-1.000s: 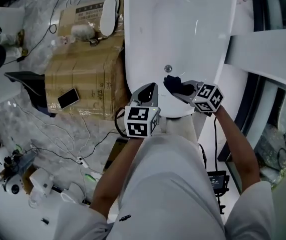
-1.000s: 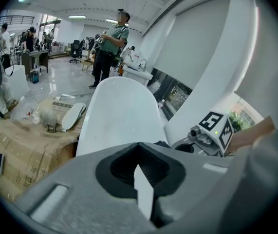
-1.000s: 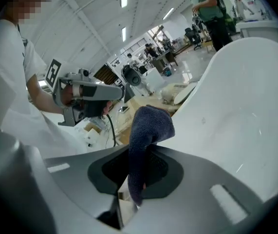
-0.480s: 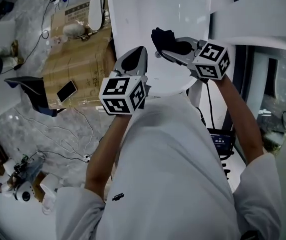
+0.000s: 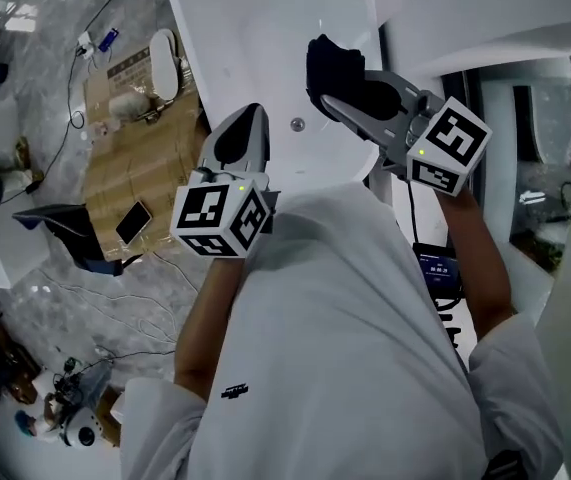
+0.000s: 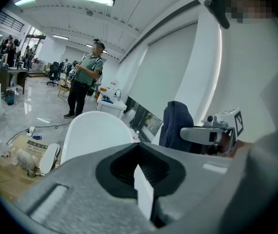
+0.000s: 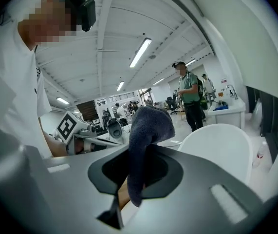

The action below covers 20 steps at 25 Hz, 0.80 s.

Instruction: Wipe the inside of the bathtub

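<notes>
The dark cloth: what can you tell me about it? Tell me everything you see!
The cloth is dark navy, soft and fuzzy like a towel, bunched into a thick fold. The right hand-held gripper is shut on its lower part, so the bunched end sticks out past the jaws and droops over. It is held above the white bathtub, and only the gripper visibly touches it.

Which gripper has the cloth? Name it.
The right gripper: its jaws clamp the dark blue cloth. On the left gripper the jaws are together, with nothing between them.
</notes>
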Tool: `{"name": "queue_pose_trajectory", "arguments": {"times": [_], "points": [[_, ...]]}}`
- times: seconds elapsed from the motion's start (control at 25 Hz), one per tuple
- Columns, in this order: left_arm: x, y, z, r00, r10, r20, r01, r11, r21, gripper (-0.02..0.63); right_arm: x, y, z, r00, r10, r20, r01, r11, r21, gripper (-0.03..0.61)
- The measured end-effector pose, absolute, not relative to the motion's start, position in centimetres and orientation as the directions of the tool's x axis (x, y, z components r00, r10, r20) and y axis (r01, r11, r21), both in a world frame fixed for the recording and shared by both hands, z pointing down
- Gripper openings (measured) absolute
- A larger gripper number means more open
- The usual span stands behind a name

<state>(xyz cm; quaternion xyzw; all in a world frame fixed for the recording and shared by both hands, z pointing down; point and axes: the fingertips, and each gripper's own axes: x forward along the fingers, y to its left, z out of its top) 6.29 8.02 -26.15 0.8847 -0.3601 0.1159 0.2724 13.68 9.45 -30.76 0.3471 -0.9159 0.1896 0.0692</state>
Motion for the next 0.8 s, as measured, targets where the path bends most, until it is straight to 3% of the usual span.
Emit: {"name": "queue_pose_trajectory", "arguments": {"times": [0.44,0.8], "points": [[7.3,9.0,-27.8,0.737,-0.551,0.392,-0.675,-0.632,0.381,-0.003,13.0,11.0,-30.8,-0.747,-0.603,0.281,-0.665,0.671,-0.329,0.048],[4.1,11.7,-27.2,0.706,-0.569,0.421,-0.708,-0.559,0.431,-0.002,9.4,12.3,-31.0,-0.751,-0.585,0.307,-0.661,0.663,-0.353,0.048]]}}
